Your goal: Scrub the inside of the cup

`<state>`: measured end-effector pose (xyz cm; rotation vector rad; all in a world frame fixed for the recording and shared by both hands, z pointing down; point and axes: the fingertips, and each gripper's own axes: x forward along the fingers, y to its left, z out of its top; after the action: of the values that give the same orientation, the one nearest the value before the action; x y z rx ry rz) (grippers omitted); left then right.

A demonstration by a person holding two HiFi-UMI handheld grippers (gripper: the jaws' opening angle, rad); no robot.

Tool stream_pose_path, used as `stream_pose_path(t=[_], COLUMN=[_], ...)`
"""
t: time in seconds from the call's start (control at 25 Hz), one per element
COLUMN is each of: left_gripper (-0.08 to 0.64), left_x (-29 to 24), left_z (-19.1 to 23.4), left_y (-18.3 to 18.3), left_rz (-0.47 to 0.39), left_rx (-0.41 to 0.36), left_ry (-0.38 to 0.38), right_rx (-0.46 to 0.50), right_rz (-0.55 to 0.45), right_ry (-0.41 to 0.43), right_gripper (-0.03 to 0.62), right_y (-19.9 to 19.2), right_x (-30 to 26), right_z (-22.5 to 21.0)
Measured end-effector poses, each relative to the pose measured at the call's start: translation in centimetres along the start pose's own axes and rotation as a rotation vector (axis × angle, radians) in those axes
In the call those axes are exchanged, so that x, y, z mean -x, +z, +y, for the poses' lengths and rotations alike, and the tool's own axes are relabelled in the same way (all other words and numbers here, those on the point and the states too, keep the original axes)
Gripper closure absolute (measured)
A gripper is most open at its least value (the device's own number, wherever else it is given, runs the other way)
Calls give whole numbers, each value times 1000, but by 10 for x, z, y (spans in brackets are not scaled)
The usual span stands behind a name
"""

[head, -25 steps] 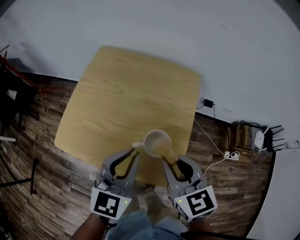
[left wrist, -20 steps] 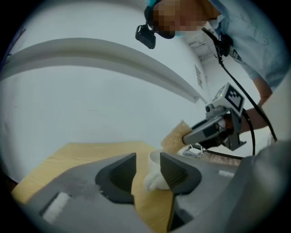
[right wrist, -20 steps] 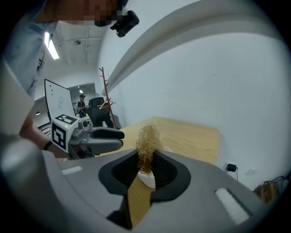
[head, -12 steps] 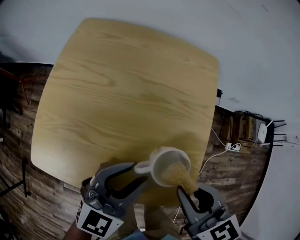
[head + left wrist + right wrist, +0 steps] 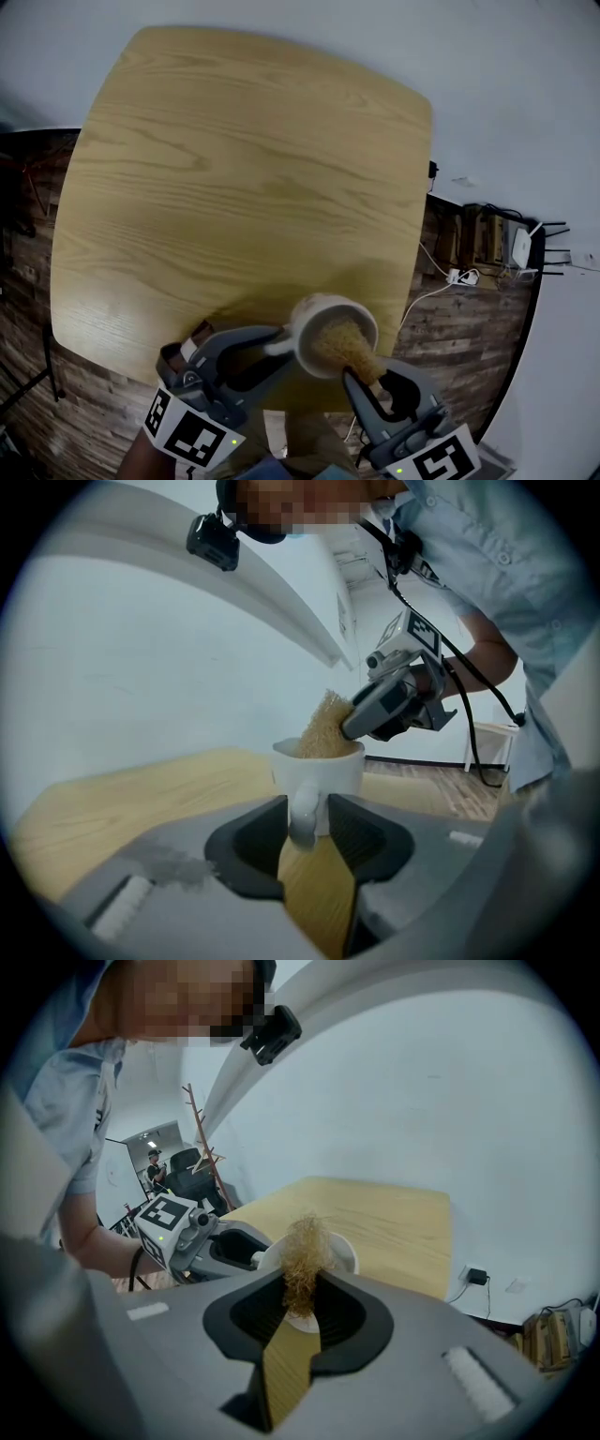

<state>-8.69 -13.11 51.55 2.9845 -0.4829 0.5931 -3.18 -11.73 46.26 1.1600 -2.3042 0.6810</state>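
A white cup [image 5: 313, 312] stands near the front edge of the wooden table [image 5: 234, 169]. Its handle [image 5: 304, 810] points toward me and lies between the jaws of my left gripper [image 5: 281, 349]. Those jaws are closing around the handle, with a thin gap still showing on one side. My right gripper [image 5: 361, 375] is shut on a golden wire scrubber [image 5: 342, 342], whose free end sits inside the cup. The left gripper view shows the scrubber [image 5: 326, 728] rising above the cup's rim [image 5: 319, 750]. The right gripper view has the tuft [image 5: 302, 1251] pinched between the jaws.
The cup is close to the table's front right corner. On the wood floor to the right lie a power strip with cables [image 5: 459, 277] and a small stand with a white device [image 5: 502, 248]. A coat rack [image 5: 202, 1147] stands far behind.
My left jaws have opened from shut and moved around the cup's handle. The scrubber has stayed in the cup. The head view has tilted, so the table fills more of it.
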Motion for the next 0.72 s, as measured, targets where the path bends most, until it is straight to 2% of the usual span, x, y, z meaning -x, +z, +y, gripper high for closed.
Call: stream_pose_path(t=[0.2, 0.32, 0.52, 0.72], left_gripper=[476, 480, 489, 489], left_x=[-5, -7, -11, -16], left_z=[0, -2, -5, -5], left_y=[-9, -9, -8, -7], left_rz=[70, 119, 240, 339], left_rx=[-41, -39, -95, -154], left_ry=[-21, -50, -89, -122], right_rx=[-17, -26, -41, 11], right_rz=[24, 28, 30, 20], right_ry=[-2, 2, 24, 66], right_gripper=[517, 517, 517, 517], right_y=[-5, -7, -9, -6], right_x=[-6, -5, 0, 0], right_z=[-3, -6, -9, -14])
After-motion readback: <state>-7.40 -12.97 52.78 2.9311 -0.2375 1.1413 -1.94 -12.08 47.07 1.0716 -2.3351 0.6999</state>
